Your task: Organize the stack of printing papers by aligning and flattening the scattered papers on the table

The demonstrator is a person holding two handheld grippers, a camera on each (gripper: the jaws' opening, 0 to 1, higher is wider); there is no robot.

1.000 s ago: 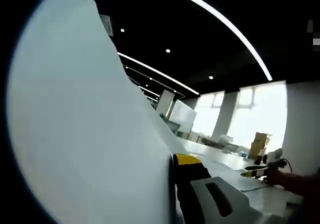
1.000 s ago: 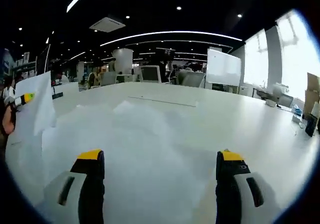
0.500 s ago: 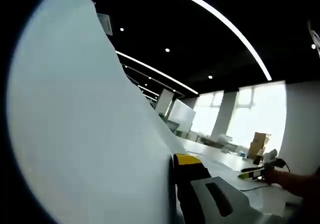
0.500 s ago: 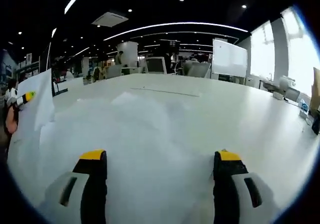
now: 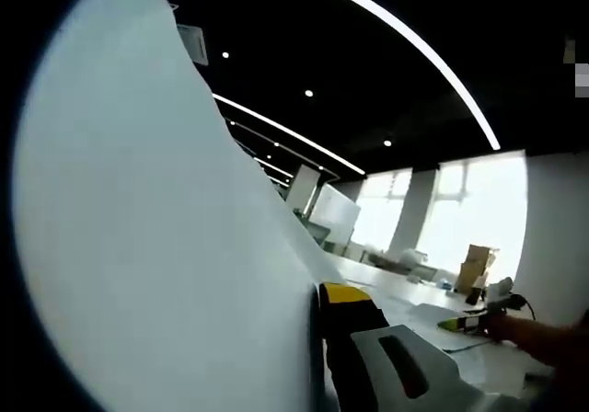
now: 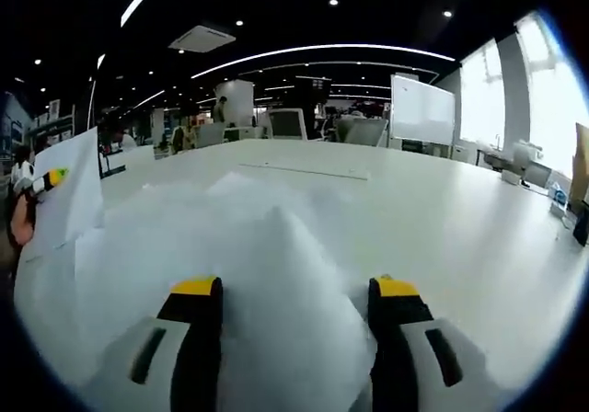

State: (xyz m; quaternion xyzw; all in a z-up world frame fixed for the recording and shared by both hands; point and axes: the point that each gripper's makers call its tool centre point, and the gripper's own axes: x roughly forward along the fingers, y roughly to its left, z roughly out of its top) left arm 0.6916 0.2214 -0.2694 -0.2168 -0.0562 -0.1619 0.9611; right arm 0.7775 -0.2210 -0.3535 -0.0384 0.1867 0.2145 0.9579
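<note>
Matt white paper (image 6: 276, 274) is seen bulging smoothly between the right gripper (image 6: 296, 292) jaws, which are finished in yellow-tipped black and grey plastic. A matt sheet (image 5: 156, 246) is pressed against the left gripper (image 5: 345, 306). Beyond the jaws, the table (image 6: 442, 210) is smooth, faintly sheened white.

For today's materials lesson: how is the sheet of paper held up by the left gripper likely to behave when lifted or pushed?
Probably floppy: the sheet of paper curves as it rises from the left gripper, held at one edge. Likely very light, since that single grip keeps it raised. Pushed, it would probably buckle rather than slide; the papers on the table already bulge up between the right gripper's jaws.
</note>
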